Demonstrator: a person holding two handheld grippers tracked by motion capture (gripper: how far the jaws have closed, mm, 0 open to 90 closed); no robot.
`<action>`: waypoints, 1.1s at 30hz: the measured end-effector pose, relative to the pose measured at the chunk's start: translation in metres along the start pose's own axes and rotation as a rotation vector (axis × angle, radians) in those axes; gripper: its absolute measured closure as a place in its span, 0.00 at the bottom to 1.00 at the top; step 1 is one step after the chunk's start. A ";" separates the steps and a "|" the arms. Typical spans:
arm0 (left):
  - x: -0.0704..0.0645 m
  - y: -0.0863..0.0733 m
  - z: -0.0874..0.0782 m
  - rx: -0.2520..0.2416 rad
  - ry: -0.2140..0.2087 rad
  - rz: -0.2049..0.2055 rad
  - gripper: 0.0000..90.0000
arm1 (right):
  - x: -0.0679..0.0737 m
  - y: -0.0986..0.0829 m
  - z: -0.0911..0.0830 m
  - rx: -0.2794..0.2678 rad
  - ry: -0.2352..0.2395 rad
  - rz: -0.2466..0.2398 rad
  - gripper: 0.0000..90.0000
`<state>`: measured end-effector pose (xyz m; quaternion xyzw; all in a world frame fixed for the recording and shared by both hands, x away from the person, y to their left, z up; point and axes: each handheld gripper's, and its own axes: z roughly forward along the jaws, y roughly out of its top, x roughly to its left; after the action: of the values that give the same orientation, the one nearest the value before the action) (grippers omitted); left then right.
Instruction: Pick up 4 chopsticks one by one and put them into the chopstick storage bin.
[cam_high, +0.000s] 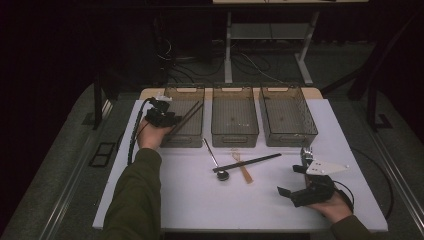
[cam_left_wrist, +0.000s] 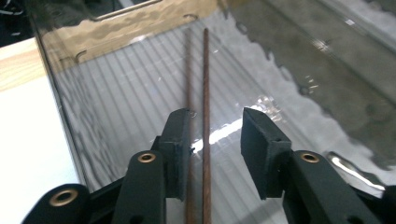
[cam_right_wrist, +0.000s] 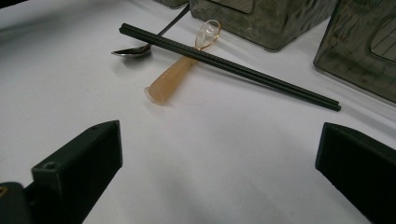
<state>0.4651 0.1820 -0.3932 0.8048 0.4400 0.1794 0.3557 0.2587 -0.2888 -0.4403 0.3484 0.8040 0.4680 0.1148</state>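
Over the left bin (cam_high: 184, 124), my left gripper (cam_left_wrist: 215, 135) hangs open around brown chopsticks (cam_left_wrist: 205, 93), releasing them; my right gripper (cam_right_wrist: 219, 158), open, faces black chopsticks (cam_right_wrist: 233, 67) next.

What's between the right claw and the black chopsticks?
Bare white table, by the right gripper view: the open right claw faces the black chopsticks with nothing between.

A lab-style recording bench, as we read it.
We see a white table (cam_high: 200, 200) on dark carpet, three identical clear bins (cam_high: 235, 122) at twelve o'clock, and loose cables (cam_high: 175, 57) beneath a metal-legged desk (cam_high: 228, 50) behind.
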 end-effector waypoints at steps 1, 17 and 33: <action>-0.001 0.001 -0.001 -0.006 -0.016 0.010 0.65 | 0.000 0.000 0.000 0.001 0.000 0.003 0.00; -0.025 0.001 -0.037 -0.102 -0.136 0.065 0.39 | 0.000 0.000 0.000 0.003 -0.002 0.003 0.00; -0.068 -0.037 -0.059 -0.130 -0.213 0.141 0.27 | 0.000 0.000 -0.001 0.000 -0.006 0.003 0.00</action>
<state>0.3705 0.1629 -0.3778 0.8235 0.3295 0.1458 0.4382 0.2581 -0.2891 -0.4401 0.3510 0.8032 0.4670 0.1165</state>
